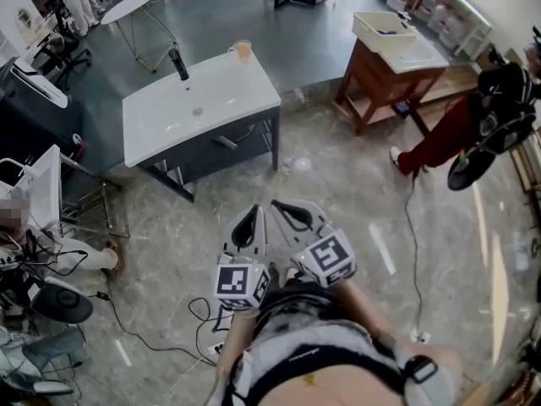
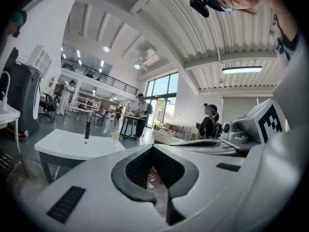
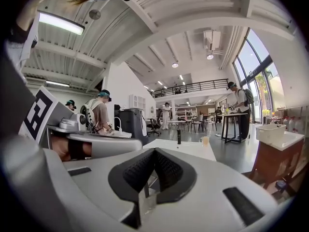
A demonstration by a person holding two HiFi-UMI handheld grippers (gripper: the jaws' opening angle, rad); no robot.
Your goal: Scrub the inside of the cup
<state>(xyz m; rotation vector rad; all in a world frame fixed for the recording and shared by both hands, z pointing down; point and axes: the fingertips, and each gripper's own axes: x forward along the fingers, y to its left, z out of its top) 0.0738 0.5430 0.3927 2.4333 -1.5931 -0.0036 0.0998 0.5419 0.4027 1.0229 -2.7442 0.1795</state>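
Ahead on floor: sink (image 1: 203, 112), with cup (image 1: 243, 51) on its far right corner, tap (image 1: 178, 63) on far edge left of cup. Right of sink, well apart: stand (image 1: 397, 62). Nearest, side by side: left gripper (image 1: 251, 218), right gripper (image 1: 292, 214). Left of these, on floor: cables (image 1: 144, 332).

the left gripper (image 1: 252, 218) and right gripper (image 1: 287, 212) are held out side by side, close together, just ahead of the person's body, pointing forward and slightly down. both have jaws pressed together, nothing between them.
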